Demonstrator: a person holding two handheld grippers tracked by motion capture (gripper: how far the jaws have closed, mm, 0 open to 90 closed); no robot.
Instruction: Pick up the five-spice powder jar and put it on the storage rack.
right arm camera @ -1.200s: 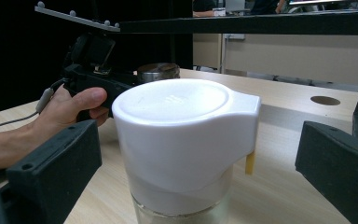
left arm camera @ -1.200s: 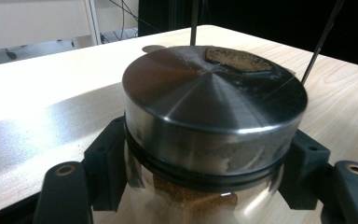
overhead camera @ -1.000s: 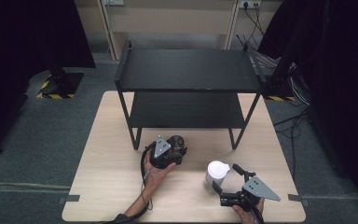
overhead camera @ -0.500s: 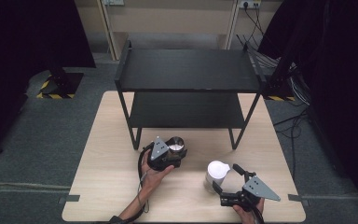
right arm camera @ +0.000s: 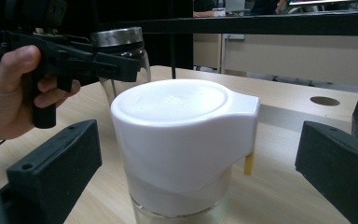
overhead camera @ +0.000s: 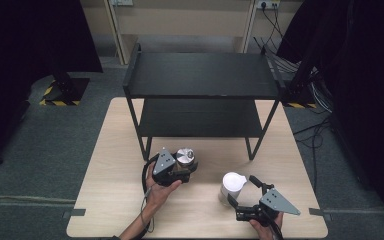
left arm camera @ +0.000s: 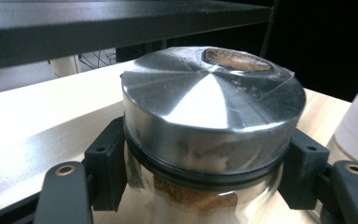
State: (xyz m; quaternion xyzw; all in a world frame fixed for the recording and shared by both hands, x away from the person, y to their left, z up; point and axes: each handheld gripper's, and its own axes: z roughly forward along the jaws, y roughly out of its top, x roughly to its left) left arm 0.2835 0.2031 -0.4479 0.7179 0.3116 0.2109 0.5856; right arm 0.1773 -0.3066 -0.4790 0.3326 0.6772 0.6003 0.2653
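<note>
A glass jar with a shiny metal lid (overhead camera: 184, 156) stands in front of the rack's left leg, with brown grains inside (left arm camera: 193, 196). My left gripper (overhead camera: 182, 169) is shut on this jar just under the lid (left arm camera: 209, 98), one black jaw on each side. To the right a glass jar with a white plastic lid (overhead camera: 231, 185) rests upright on the table. My right gripper (overhead camera: 241, 194) is open around it, and both jaws stand clear of the white lid (right arm camera: 182, 126). The right gripper view also has the left gripper (right arm camera: 74, 60) and its metal-lidded jar (right arm camera: 121, 51) farther off.
A black two-tier rack (overhead camera: 202, 75) stands on the far half of the light wooden table (overhead camera: 115, 150), both shelves bare. Its legs (overhead camera: 143, 142) come down close behind the jars. A round hole (right arm camera: 325, 100) is in the tabletop. Cables lie on the floor at the back right.
The left gripper has turned slightly with its jar, so the metal lid now faces up into the high view. The right gripper and the white-lidded jar have stayed put.
</note>
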